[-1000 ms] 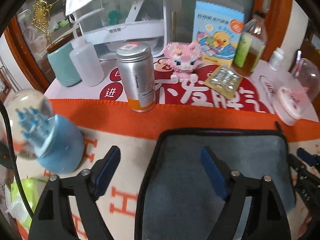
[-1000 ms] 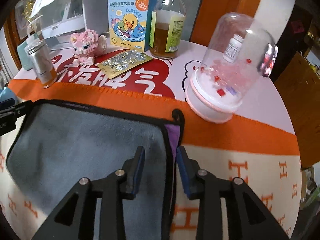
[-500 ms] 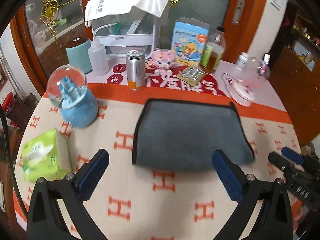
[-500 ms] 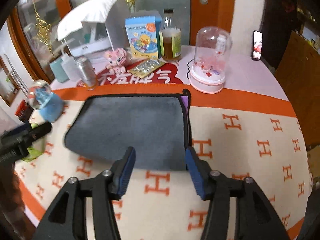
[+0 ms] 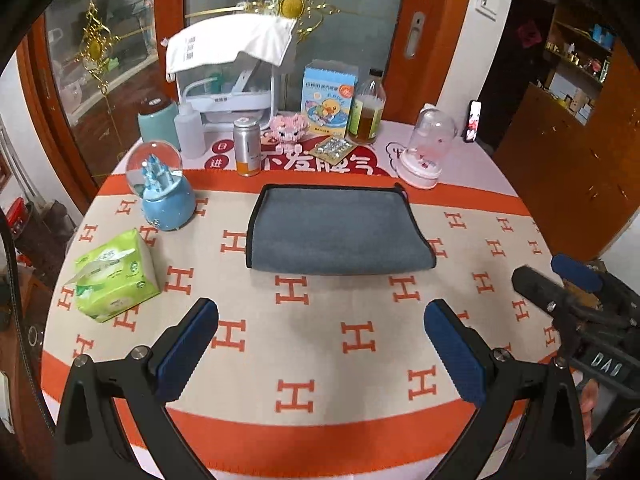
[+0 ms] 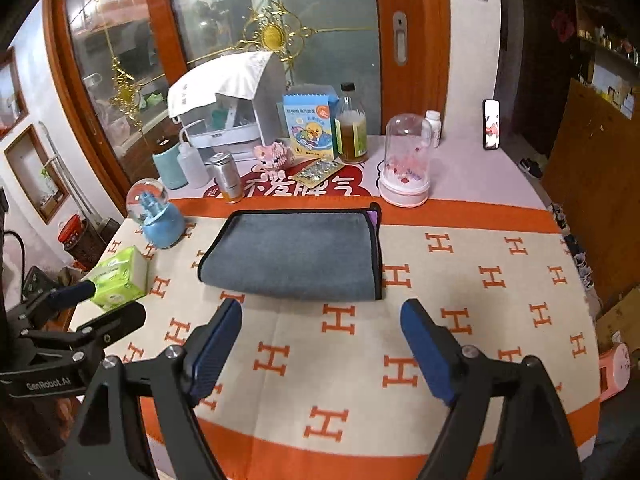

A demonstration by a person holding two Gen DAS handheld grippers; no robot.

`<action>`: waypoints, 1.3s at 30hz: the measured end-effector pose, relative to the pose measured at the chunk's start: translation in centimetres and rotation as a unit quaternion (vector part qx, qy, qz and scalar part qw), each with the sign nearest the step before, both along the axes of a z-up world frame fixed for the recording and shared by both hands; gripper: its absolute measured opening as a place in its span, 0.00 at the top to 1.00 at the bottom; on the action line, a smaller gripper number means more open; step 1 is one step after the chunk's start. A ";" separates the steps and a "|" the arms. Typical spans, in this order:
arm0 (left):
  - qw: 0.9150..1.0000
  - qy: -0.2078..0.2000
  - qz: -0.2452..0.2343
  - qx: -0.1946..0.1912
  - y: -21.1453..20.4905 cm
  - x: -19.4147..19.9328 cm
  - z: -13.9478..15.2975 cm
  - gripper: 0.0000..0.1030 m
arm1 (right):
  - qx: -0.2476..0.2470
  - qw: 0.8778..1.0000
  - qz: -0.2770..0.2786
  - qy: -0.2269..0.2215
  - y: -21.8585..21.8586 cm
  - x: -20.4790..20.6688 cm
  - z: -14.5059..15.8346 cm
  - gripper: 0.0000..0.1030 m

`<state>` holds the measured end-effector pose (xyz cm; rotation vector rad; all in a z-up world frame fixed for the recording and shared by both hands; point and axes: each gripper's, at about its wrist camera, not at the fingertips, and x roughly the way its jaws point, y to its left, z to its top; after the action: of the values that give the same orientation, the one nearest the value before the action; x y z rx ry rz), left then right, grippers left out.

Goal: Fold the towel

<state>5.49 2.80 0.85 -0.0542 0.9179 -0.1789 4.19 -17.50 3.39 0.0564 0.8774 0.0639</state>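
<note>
A grey towel (image 5: 336,232) with black edging lies folded flat on the cream and orange tablecloth (image 5: 320,340); it also shows in the right wrist view (image 6: 296,256). My left gripper (image 5: 320,344) is open and empty, held back above the table's near part, well short of the towel. My right gripper (image 6: 320,348) is open and empty, also pulled back from the towel. The right gripper shows at the right edge of the left wrist view (image 5: 576,292). The left gripper shows at the left edge of the right wrist view (image 6: 72,320).
Left of the towel stand a blue snow globe (image 5: 162,188) and a green tissue pack (image 5: 116,276). Behind it are a metal can (image 5: 247,146), a pink block toy (image 5: 286,130), a duck box (image 5: 329,98), a bottle (image 5: 367,108) and a pink-based glass dome (image 5: 428,148).
Both grippers have let go of the towel, opened wide and drawn back and up from it. The towel now lies folded on the table.
</note>
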 end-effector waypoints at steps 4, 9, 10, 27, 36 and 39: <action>1.000 -0.004 0.010 -0.005 0.2 -1.6 1.5 0.01 | -0.001 1.000 0.013 -0.002 0.7 -1.8 1.1 0.20; 1.000 -0.002 0.016 0.021 0.0 -3.1 2.4 0.01 | 0.003 1.000 0.023 0.002 1.5 -3.5 2.2 0.20; 1.000 -0.001 0.014 0.025 -0.1 -3.6 2.6 0.01 | 0.001 1.000 0.024 0.001 1.6 -3.8 2.3 0.20; 0.999 0.018 0.036 0.036 -0.2 -7.4 1.3 0.01 | -0.011 1.000 -0.009 0.001 2.3 -8.2 1.9 0.20; 0.998 0.012 0.046 0.044 -0.1 -8.4 1.3 0.01 | -0.006 1.000 -0.014 0.000 2.4 -9.0 1.7 0.20; 0.998 0.013 0.047 0.045 -0.2 -8.5 1.2 0.01 | -0.001 1.000 -0.015 0.006 2.2 -9.1 1.4 0.20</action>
<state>-3.03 2.63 2.09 -0.0165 0.9470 -0.0486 -4.96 -15.27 4.83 0.0686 0.8877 0.0343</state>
